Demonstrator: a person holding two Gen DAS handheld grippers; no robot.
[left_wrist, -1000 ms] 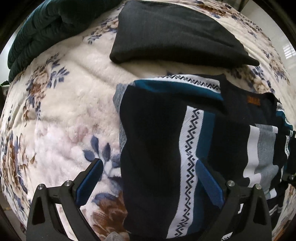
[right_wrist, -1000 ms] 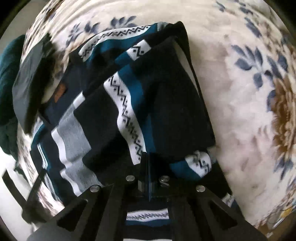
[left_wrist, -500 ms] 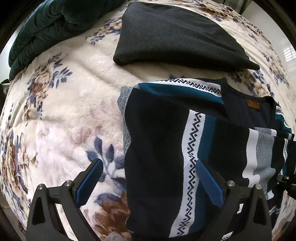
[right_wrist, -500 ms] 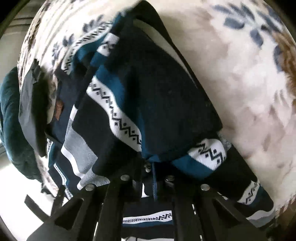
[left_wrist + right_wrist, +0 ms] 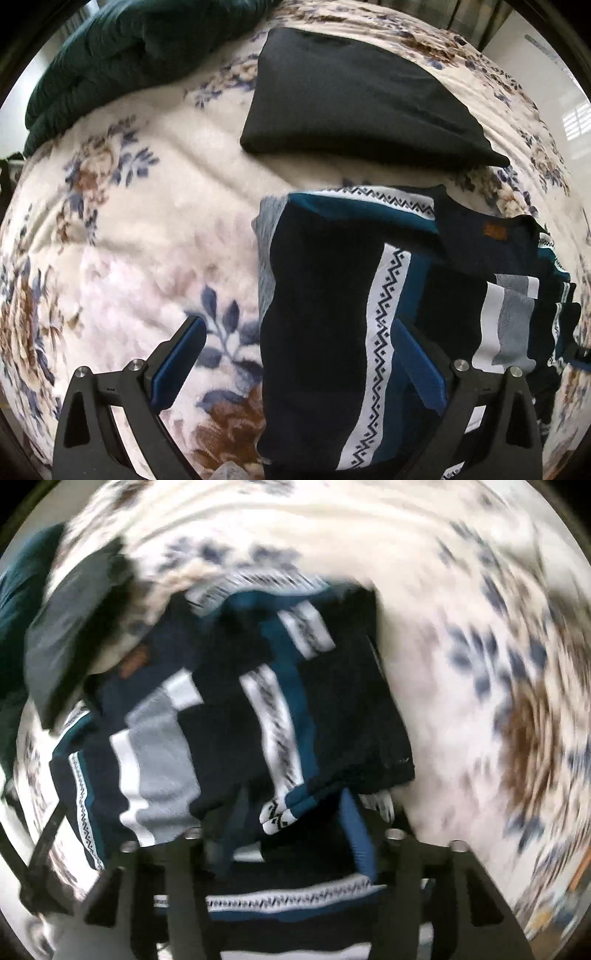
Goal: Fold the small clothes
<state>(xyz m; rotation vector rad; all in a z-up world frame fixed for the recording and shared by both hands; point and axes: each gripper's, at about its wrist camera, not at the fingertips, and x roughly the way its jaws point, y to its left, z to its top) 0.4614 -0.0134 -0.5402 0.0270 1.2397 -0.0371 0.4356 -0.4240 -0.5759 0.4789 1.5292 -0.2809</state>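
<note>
1. Sweater (image 5: 325, 332), striped navy and teal, lay partly folded on the floral blanket (image 5: 155, 229).
2. Right gripper (image 5: 291, 812) had just been opening, jaws apart, nothing clamped.
3. Left gripper (image 5: 295, 354) hung spread wide over the sweater's edge.

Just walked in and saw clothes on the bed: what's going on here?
A person with a handheld tool in each hand is folding a striped sweater on a floral blanket. The right tool has just been opening, letting go of the folded-over edge. The left tool hangs open above the sweater. A folded dark grey garment lies beyond.
</note>
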